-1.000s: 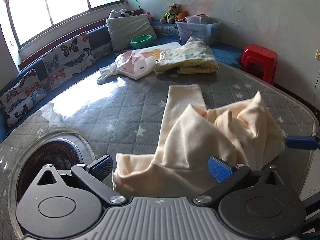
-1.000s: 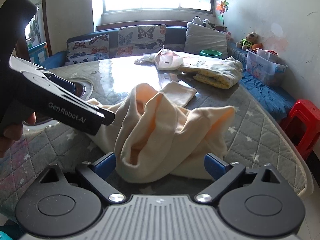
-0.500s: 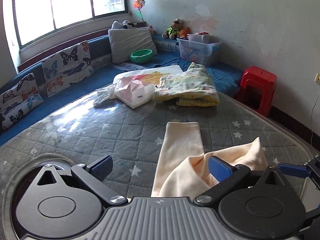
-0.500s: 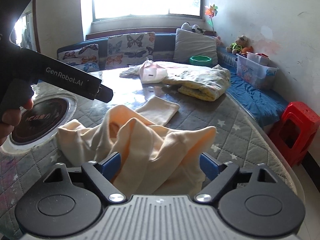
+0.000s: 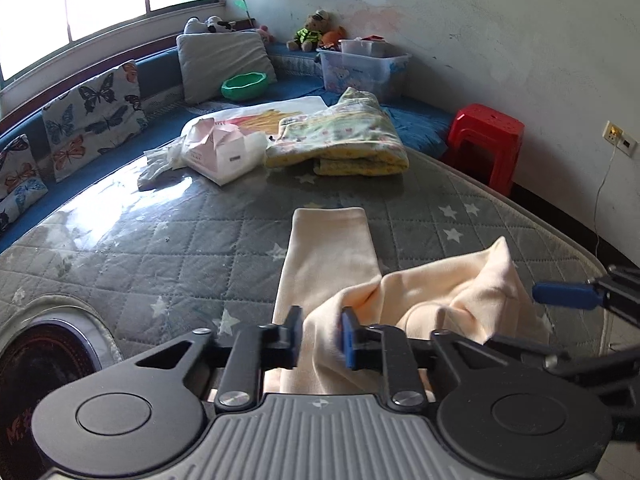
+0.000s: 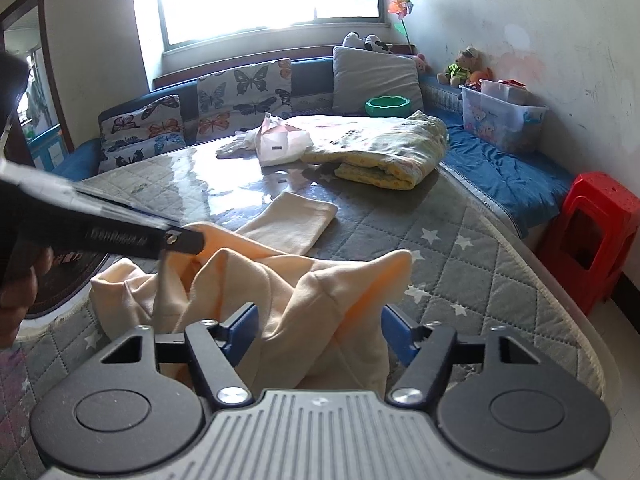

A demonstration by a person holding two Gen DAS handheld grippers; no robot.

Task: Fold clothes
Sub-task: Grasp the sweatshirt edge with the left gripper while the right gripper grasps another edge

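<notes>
Right, the garment (image 5: 400,300) is a cream knit piece, crumpled in a heap at the near edge of the quilted table (image 5: 160,248), with 1 long flat part (image 5: 328,240), a sleeve or leg, I can't tell which, stretched away from me toward the far side. I judge it soft and light, floppy with no stiffness at all, so it will sag and drag wherever I don't hold it, though the fleecy surface should not slip between the pads.

My left gripper (image 5: 320,340) has just been closing and now pinches a fold of the cloth between its jaws, near the root of that long part. My right gripper (image 6: 318,332) has also been closing, and cloth bunches between its blue pads (image 6: 240,330), but I see no pad pressing yet, so I call it not yet gripped. In the right view my left tool (image 6: 120,232) reaches in from the side into the bunched top of the heap.

Best hold, I reckon, is 2 edges or corners well apart, then lift and shake it flat.

Beyond it lie a folded floral blanket (image 5: 344,144) and a pink bag (image 5: 216,152), well clear. A red stool (image 5: 484,140) stands off the table.
</notes>
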